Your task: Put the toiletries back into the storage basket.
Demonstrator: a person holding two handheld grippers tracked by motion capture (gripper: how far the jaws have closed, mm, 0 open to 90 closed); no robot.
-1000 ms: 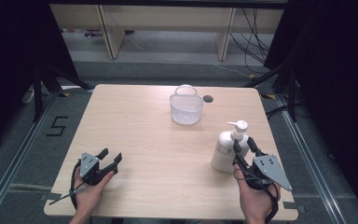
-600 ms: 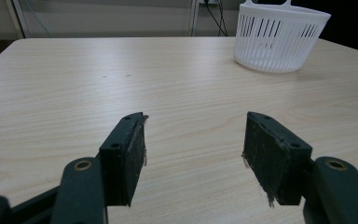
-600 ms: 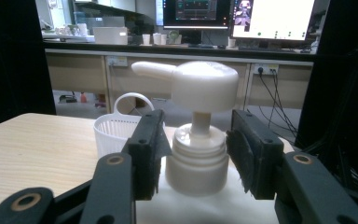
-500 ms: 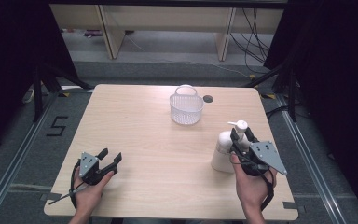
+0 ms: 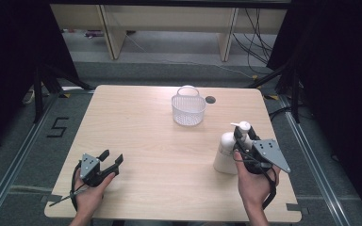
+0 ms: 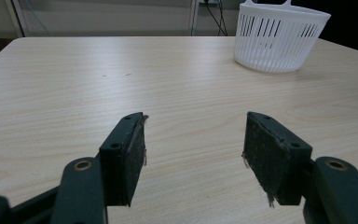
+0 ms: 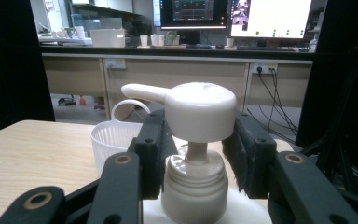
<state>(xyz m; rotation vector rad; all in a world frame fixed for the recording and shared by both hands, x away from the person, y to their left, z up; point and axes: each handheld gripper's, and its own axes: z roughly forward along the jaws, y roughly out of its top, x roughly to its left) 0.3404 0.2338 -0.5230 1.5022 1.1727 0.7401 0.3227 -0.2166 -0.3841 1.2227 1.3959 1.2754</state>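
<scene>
While the left tongs [image 5: 114,159] rest open on the table [image 5: 160,155], the right tongs [image 7: 193,154] have just been closing around the collar of the pump bottle [image 5: 227,151], standing near the table's right edge.

We see the white plastic pump bottle's [image 7: 196,154] neck between our right gripper's [image 7: 196,154] fingers [image 7: 151,149]; the white slatted plastic basket [image 7: 112,140] sits beyond, leftward.

A lab: monitors [image 7: 233,16] on a bench, trailing cables [image 5: 259,28], a floor-taped number [image 5: 58,127].
</scene>
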